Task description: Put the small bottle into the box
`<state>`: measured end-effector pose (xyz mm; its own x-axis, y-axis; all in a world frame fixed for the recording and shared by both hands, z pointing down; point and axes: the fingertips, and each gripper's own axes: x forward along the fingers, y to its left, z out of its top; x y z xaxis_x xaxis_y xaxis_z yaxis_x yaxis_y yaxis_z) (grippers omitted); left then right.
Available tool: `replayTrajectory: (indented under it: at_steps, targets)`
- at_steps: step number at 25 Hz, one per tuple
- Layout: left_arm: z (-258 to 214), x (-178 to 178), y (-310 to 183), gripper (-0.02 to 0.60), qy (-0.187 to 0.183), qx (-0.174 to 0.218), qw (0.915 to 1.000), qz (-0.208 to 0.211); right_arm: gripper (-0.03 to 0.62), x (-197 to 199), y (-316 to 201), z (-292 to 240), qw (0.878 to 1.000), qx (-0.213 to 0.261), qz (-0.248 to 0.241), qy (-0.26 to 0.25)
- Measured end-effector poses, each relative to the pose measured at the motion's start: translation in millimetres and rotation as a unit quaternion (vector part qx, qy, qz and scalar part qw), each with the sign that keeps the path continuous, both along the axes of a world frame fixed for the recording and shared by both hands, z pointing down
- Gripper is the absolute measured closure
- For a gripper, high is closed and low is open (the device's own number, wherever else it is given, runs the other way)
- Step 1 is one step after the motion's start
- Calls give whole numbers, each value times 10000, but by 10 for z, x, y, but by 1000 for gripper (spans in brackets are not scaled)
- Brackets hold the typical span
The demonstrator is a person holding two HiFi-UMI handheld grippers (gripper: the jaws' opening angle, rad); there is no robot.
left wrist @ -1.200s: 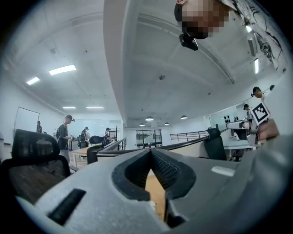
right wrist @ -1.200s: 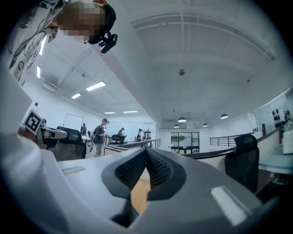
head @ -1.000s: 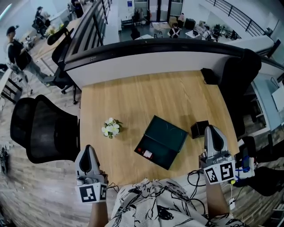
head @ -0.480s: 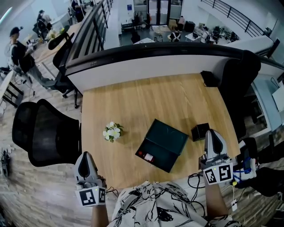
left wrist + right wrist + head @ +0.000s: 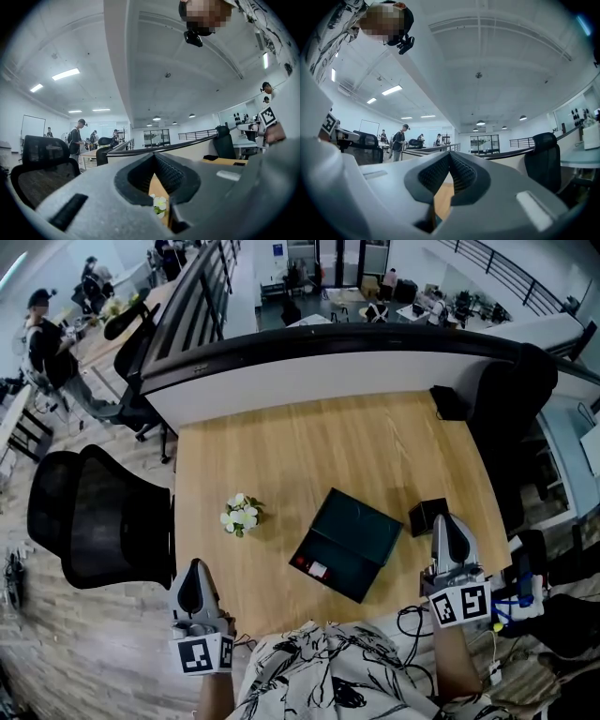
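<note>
A dark green flat box [image 5: 349, 538] lies on the wooden table [image 5: 309, 451], turned at an angle. A small red and white thing [image 5: 310, 567] sits at the box's near left corner; I cannot tell whether it is the bottle. My left gripper [image 5: 193, 570] hovers shut at the table's front left edge, with nothing in it. My right gripper [image 5: 448, 523] is shut and empty at the front right, just beside a small black box [image 5: 427, 516]. In the left gripper view, white flowers [image 5: 160, 203] show through the gap below the closed tips [image 5: 153, 157]. The right gripper's tips [image 5: 449, 157] meet too.
A small bunch of white flowers [image 5: 239, 514] lies left of the green box. A black office chair [image 5: 94, 517] stands at the table's left, another [image 5: 511, 399] at the far right. A dark partition rail [image 5: 328, 348] runs behind the table. Cables [image 5: 412, 620] hang at the front edge.
Hardly anything differs: both grippers stay shut near the table's front edge, and the right one has dipped slightly.
</note>
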<state>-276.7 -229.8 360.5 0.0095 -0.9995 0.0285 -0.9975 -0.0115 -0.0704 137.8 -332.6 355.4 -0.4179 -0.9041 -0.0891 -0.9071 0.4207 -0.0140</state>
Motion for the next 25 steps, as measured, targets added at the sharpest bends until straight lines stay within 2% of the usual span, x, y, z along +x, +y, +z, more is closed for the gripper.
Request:
replayTrajectory:
  at_steps: [8,25]
  targets:
    - [-34,49,-50,583,59,53,10000,52,589,-142,29,-70,9993,139,-346,-23]
    - [22,51,-88,583,14,-7,10000,53,589,-217,-23,-17,9991,67,-375,190]
